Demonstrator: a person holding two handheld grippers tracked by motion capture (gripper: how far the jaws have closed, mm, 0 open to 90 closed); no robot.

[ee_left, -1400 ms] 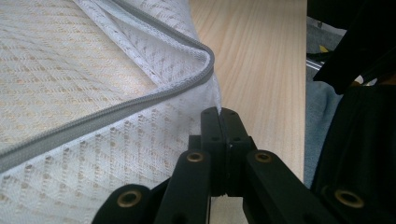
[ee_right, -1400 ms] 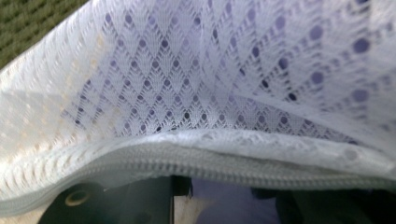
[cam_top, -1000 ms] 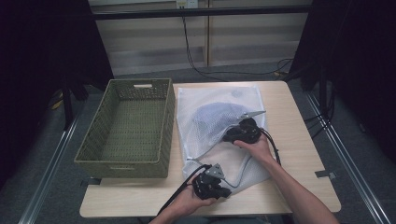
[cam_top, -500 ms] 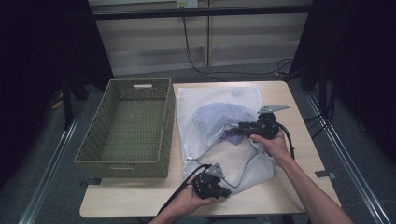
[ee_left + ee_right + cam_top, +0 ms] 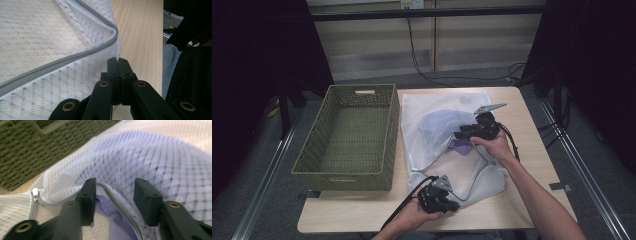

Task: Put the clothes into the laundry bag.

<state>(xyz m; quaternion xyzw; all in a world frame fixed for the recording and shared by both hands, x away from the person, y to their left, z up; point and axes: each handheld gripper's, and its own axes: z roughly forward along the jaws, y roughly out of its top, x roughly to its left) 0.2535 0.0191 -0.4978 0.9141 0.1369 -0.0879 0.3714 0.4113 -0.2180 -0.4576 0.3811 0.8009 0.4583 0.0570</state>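
**Holding the mesh bag's mouth open**

We pin the near corner of the white mesh laundry bag (image 5: 437, 145) with our left gripper (image 5: 117, 65), jaws pressed together on the fabric beside the grey zipper (image 5: 62, 62), so the bag cannot slide across the table (image 5: 532, 130). Our right gripper (image 5: 115, 195) sits at the unzipped opening with jaws apart around the zipper edge, seemingly to reach the lilac garment (image 5: 120, 225) inside. The wicker basket (image 5: 347, 135) waits alongside, presumably its destination.

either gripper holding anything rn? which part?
Left gripper is shut on the mesh laundry bag, pinching its corner edge by the zipper. Right gripper is open, holding nothing.
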